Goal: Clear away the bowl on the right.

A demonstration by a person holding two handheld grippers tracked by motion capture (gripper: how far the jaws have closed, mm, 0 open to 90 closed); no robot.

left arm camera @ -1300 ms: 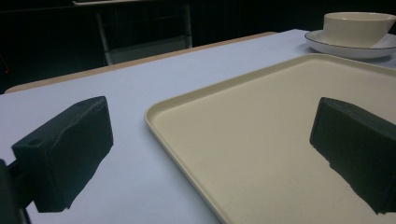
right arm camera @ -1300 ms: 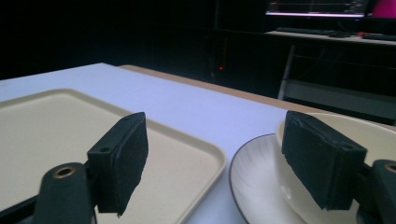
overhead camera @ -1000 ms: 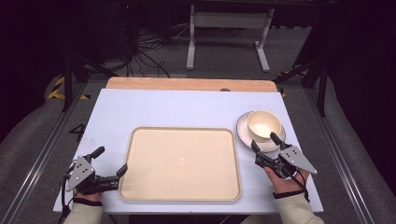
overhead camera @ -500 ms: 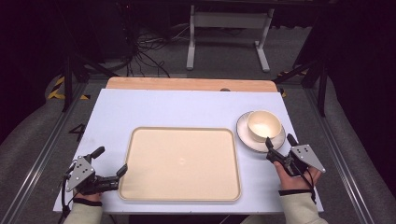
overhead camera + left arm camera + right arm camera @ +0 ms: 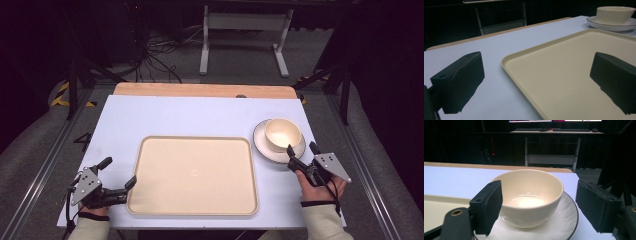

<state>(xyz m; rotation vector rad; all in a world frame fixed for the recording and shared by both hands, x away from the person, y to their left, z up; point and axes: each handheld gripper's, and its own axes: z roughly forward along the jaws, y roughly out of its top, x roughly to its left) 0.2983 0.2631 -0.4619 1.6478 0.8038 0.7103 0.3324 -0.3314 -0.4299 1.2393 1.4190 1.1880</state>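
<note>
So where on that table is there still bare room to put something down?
The tray itself is bare. So is the wide strip of white table behind it, up to the wooden edge, and the patch left of the tray. It is crowded at the right, where the bowl sits on its saucer by the right tongs.

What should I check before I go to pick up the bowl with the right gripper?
1. Right gripper open wide enough for the bowl: ok, in the right gripper view its fingers stand on either side of the bowl.
2. Fingers clear of the bowl: ok, apart from it.
3. Bowl upright and empty: ok, sitting on the plate, nothing inside.
4. Plate free of the tray: ok, a strip of table shows between them in the high view.
5. Tray bare for a landing spot: ok.
6. Left gripper out of the way: ok, open at the tray's near left corner.
</note>
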